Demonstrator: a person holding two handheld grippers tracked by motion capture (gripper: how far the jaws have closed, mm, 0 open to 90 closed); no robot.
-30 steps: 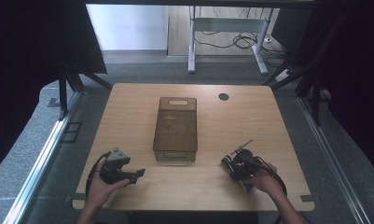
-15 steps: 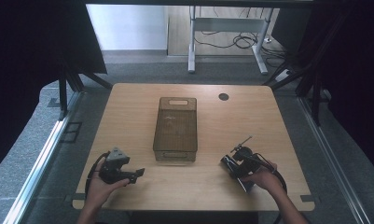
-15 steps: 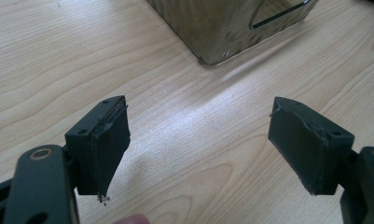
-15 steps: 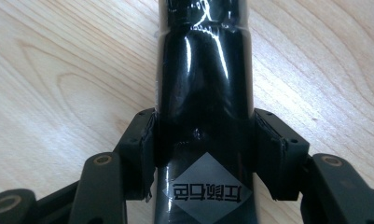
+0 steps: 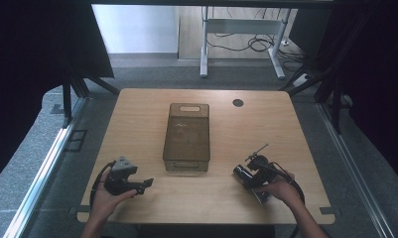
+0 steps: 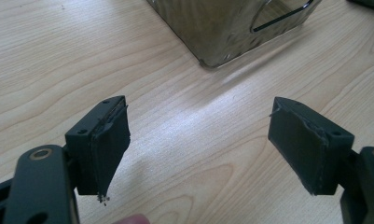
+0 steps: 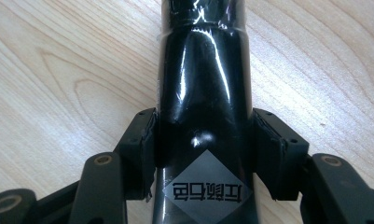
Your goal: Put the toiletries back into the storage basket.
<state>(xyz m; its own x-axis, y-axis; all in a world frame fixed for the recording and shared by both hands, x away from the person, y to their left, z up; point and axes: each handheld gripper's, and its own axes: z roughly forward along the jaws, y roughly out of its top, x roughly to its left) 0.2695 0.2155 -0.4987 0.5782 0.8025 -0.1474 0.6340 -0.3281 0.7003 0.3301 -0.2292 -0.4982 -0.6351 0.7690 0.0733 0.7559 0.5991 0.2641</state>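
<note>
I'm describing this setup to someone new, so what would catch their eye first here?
Probably the translucent brown bin standing lengthwise at the middle of the wooden table. Next, the glossy black bottle clamped between the right gripper's jaws near the table's front right. The left gripper is held open at front left, over bare wood.

My desk [image 5: 137,114] was light wood with a small round hole [image 5: 237,102] near the far edge. Grey carpet [image 5: 33,163] lay around it. Dark curtains [image 5: 33,44] hung at both sides. Behind stood a white table frame [image 5: 205,44] with cables [image 5: 251,43] on the floor.
</note>
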